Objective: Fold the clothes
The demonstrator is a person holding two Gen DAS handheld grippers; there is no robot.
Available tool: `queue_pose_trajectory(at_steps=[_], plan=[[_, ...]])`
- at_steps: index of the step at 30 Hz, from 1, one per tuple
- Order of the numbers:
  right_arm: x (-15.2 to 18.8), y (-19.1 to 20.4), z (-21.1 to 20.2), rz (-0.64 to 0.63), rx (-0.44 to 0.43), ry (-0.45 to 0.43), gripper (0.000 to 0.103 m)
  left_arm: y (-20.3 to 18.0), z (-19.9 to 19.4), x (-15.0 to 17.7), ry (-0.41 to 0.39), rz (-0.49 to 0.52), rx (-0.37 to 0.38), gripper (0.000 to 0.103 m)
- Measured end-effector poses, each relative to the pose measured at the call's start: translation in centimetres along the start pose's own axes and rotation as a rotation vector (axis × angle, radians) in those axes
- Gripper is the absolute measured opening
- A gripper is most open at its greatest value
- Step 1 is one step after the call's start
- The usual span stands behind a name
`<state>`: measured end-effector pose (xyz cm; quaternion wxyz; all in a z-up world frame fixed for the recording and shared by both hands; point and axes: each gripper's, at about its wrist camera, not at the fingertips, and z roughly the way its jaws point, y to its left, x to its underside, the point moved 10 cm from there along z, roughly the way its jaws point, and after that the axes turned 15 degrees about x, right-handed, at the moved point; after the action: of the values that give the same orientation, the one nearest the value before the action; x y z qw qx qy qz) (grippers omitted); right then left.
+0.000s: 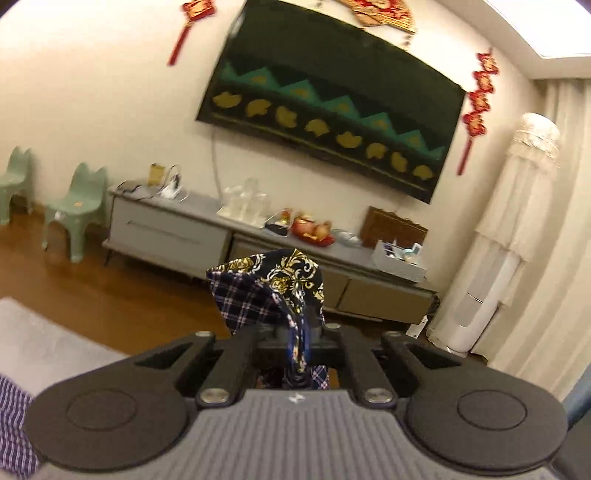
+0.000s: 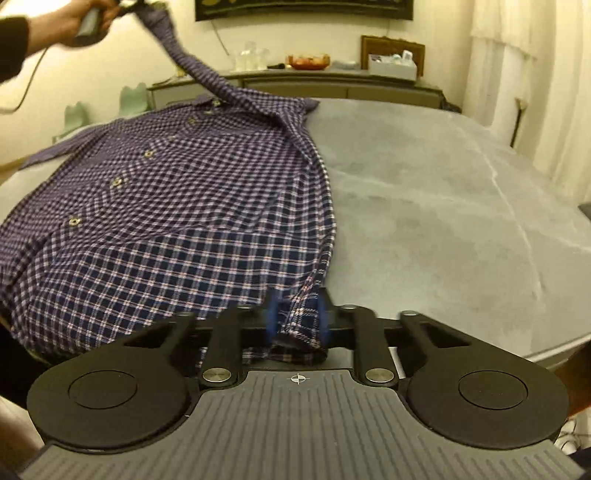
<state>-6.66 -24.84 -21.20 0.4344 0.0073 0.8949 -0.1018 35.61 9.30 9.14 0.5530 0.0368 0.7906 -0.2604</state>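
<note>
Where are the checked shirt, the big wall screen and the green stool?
checked shirt (image 2: 177, 206), right wrist view, middle of its front.
wall screen (image 1: 332, 110), left wrist view, centre of panel.
green stool (image 1: 74, 210), left wrist view, its seat.

Free room: grey table surface (image 2: 443, 206), bare to the right of the plaid shirt (image 2: 177, 206) as far as its far and right edges. Obstacles: shirt covering the table's left half; 1 sleeve (image 2: 199, 70) stretched taut up toward the left gripper (image 2: 136, 3), crossing the far-left airspace.
</note>
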Motion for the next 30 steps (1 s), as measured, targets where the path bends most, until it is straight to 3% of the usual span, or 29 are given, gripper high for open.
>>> queue_pose_trajectory(at_steps=[3,5,9,12,17,19,20,21,22,25,27,29,30], plan=[[-0.9,0.9,-1.1,-0.105,0.089,-0.08,0.006,-1.7,1.2,-1.0,-0.007,0.026,0.004,0.005],[-1.6,2.7,-2.5,-0.263,0.171,-0.159,0.005,-2.2,1.0,-1.7,-0.036,0.043,-0.004,0.005],[-0.7,5.5,-3.0,-0.381,0.142,-0.163,0.005,-1.1,0.6,-2.7,-0.062,0.037,-0.054,0.005],[-0.1,7.5,-3.5,-0.469,0.12,-0.165,0.005,0.3,0.6,-2.0,-0.028,0.039,-0.085,0.005],[1.1,11.0,-4.2,-0.615,0.082,-0.169,0.005,3.9,1.2,1.5,0.064,0.062,-0.177,0.005],[1.6,12.3,-4.5,-0.673,0.066,-0.17,0.014,4.9,1.5,3.4,0.108,0.061,-0.177,0.005],[1.3,12.1,-4.8,-0.626,0.009,-0.154,0.022,5.3,1.6,4.4,0.131,0.062,-0.173,0.005],[1.0,12.0,-5.2,-0.578,-0.047,-0.137,0.042,5.6,1.7,5.3,0.152,0.065,-0.161,0.005],[0.5,11.6,-6.0,-0.519,-0.121,-0.124,0.048,5.6,1.6,6.0,0.164,0.07,-0.147,0.005],[-2.0,9.5,-7.8,-0.322,-0.282,-0.098,0.05,5.3,0.2,7.1,0.154,0.075,-0.127,0.007],[-4.1,7.2,-8.2,-0.158,-0.349,-0.091,0.05,5.2,-1.1,7.6,0.129,0.062,-0.125,0.015],[-4.6,4.6,-6.6,-0.038,-0.324,-0.069,0.046,4.9,-3.2,7.8,0.08,0.045,-0.147,0.025],[-4.1,3.5,-4.6,-0.012,-0.272,-0.021,0.041,4.8,-4.3,7.9,0.055,0.032,-0.16,0.03]])
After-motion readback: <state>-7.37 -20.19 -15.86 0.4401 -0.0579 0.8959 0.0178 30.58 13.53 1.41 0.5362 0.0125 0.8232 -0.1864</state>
